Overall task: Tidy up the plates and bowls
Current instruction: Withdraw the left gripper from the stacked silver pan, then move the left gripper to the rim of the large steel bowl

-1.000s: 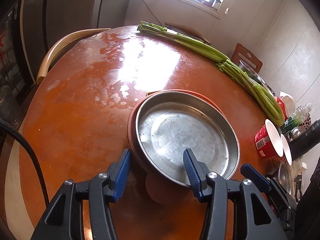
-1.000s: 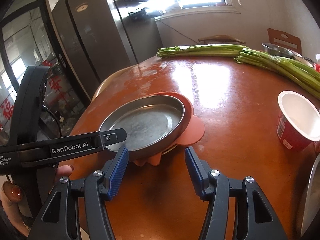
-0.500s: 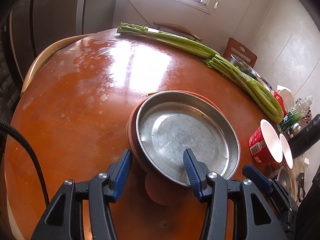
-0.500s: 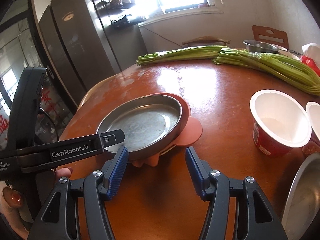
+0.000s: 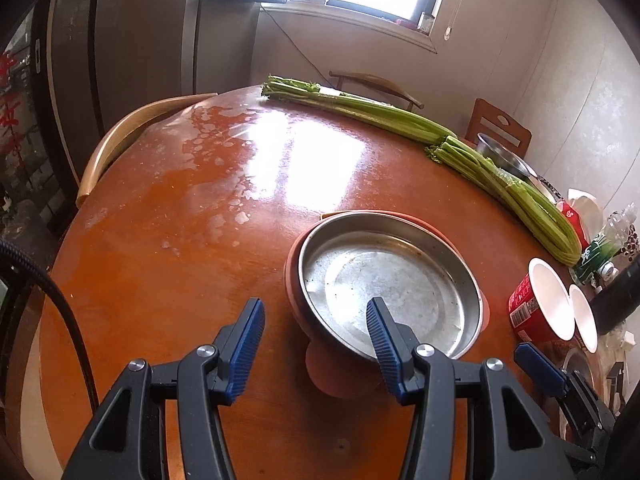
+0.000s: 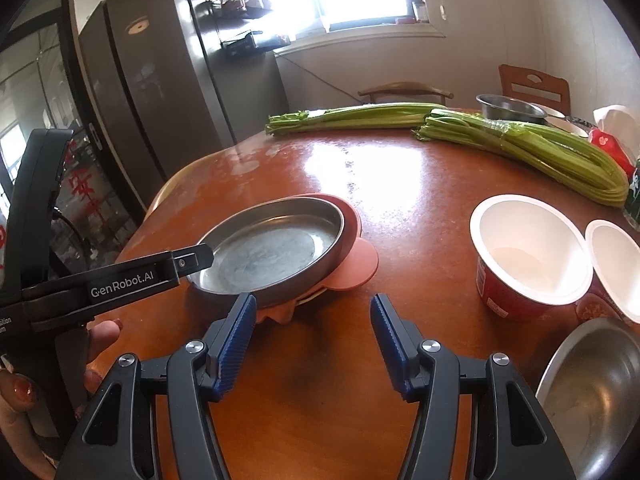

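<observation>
The left claw [image 5: 316, 332] stands wide and empty, one finger over the near rim of the steel plate [image 5: 392, 292], as if lined up to pinch it. The plate sits nested on a pink plate [image 6: 356, 256] at the middle of the desk [image 5: 180, 220], probably stacked on purpose. The right claw [image 6: 312, 332] hovers wide and empty just near the stack. Right of it stand two paper cups [image 6: 528, 252] and, nearest, a steel bowl [image 6: 592, 392], likely next to sort.
</observation>
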